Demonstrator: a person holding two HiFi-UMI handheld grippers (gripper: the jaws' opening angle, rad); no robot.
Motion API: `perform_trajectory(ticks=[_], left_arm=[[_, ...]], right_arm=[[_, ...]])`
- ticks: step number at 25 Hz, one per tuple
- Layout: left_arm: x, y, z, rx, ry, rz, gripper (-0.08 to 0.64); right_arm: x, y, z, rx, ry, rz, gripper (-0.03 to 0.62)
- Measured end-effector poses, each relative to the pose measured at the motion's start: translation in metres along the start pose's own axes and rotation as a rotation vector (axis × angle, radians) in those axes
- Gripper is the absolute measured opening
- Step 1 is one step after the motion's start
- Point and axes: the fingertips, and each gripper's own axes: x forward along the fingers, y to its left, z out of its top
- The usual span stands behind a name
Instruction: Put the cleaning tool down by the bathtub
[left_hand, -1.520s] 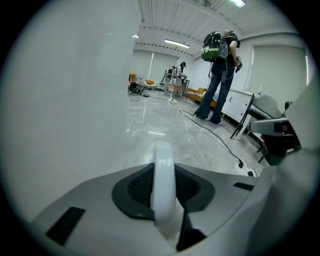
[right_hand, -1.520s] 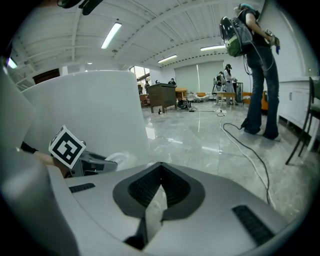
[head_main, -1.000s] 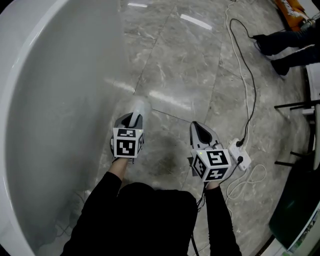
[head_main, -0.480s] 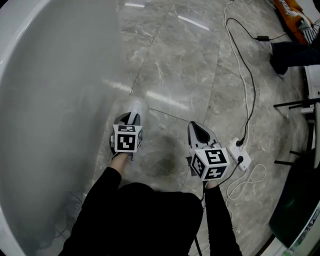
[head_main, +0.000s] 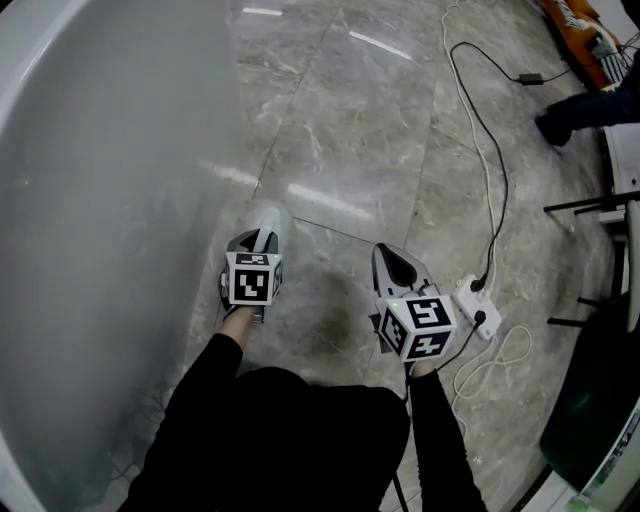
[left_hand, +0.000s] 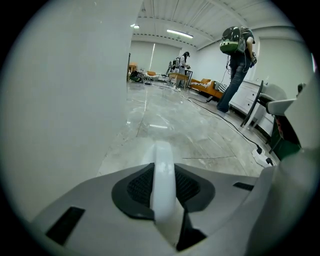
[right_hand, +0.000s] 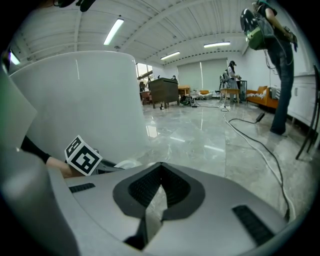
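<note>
My left gripper (head_main: 262, 240) is shut on the cleaning tool (head_main: 266, 218), a white piece whose rounded end sticks out past the jaws. It hangs low over the marble floor, right beside the white bathtub (head_main: 90, 200) wall. In the left gripper view the tool's white handle (left_hand: 163, 175) runs up between the dark pads, with the tub wall (left_hand: 65, 100) filling the left side. My right gripper (head_main: 398, 262) hovers over the floor to the right, shut with nothing in it; in its own view only a thin slit shows between the jaws (right_hand: 160, 172).
A white power strip (head_main: 478, 308) lies on the floor just right of my right gripper, with a black cable (head_main: 497, 160) and a white cord running from it. A person's shoe (head_main: 560, 125) and dark furniture legs (head_main: 600, 205) are at the far right.
My left gripper has sunk a little toward the floor with the tool still in it. The shoes at the upper right have moved away to the right. My right gripper stayed put.
</note>
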Motion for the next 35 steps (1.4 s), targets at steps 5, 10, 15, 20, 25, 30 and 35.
perform_trajectory(ticks=[5, 10, 15, 20, 25, 30, 35], left_arm=[[0.004, 0.001, 0.001, 0.004, 0.007, 0.003, 0.098], [0.005, 0.000, -0.002, 0.025, 0.024, 0.009, 0.098], [-0.001, -0.001, -0.005, 0.044, 0.030, 0.008, 0.137], [-0.036, -0.009, 0.022, 0.035, -0.044, -0.047, 0.158], [-0.071, -0.013, 0.047, 0.089, -0.100, -0.080, 0.155], [-0.095, -0.020, 0.065, 0.137, -0.136, -0.096, 0.115], [-0.114, -0.027, 0.088, 0.153, -0.188, -0.119, 0.080]], right_arm=[[0.003, 0.001, -0.001, 0.007, 0.006, 0.005, 0.000], [0.002, -0.002, 0.000, 0.010, -0.001, 0.000, 0.000], [0.001, -0.007, 0.002, 0.025, -0.016, -0.008, 0.000], [0.000, -0.006, 0.009, 0.020, -0.031, 0.001, 0.000], [0.000, -0.005, 0.011, 0.027, -0.037, 0.009, 0.000], [-0.001, 0.000, 0.015, 0.039, -0.044, 0.018, 0.000], [-0.006, 0.004, 0.023, 0.015, -0.051, 0.018, 0.000]])
